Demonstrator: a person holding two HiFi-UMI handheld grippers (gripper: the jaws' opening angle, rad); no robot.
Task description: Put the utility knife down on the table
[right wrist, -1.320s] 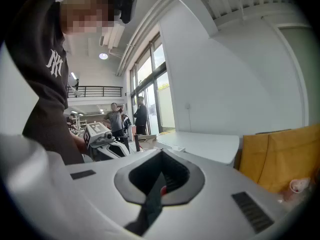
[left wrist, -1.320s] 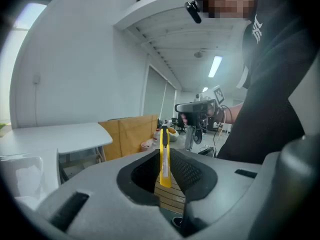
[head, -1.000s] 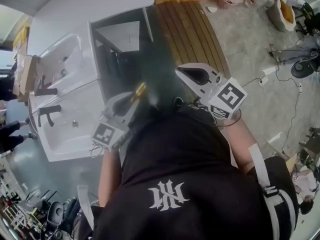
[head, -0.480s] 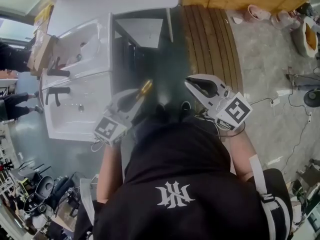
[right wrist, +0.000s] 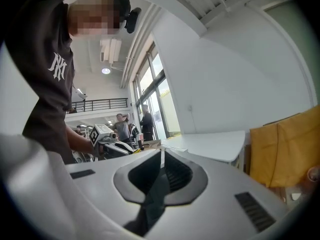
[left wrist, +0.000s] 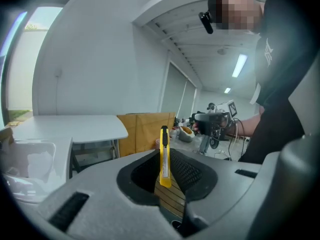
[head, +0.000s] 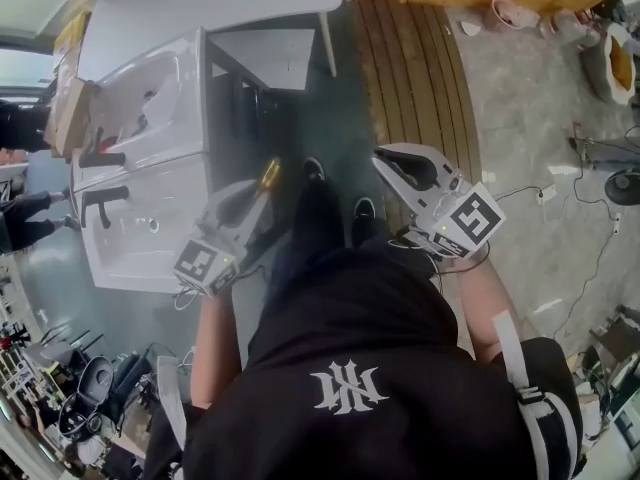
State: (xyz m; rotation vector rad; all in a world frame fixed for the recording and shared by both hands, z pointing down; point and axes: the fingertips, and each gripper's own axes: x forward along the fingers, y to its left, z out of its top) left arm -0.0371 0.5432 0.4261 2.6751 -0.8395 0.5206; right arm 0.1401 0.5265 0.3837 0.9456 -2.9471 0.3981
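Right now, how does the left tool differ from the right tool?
The left tool is shut on a yellow utility knife, which sticks out past its jaws. The right tool has its jaws together with nothing between them. In the head view the left tool is beside the white sink, while the right tool is over the wooden slats. Both are pale grey and point forward.
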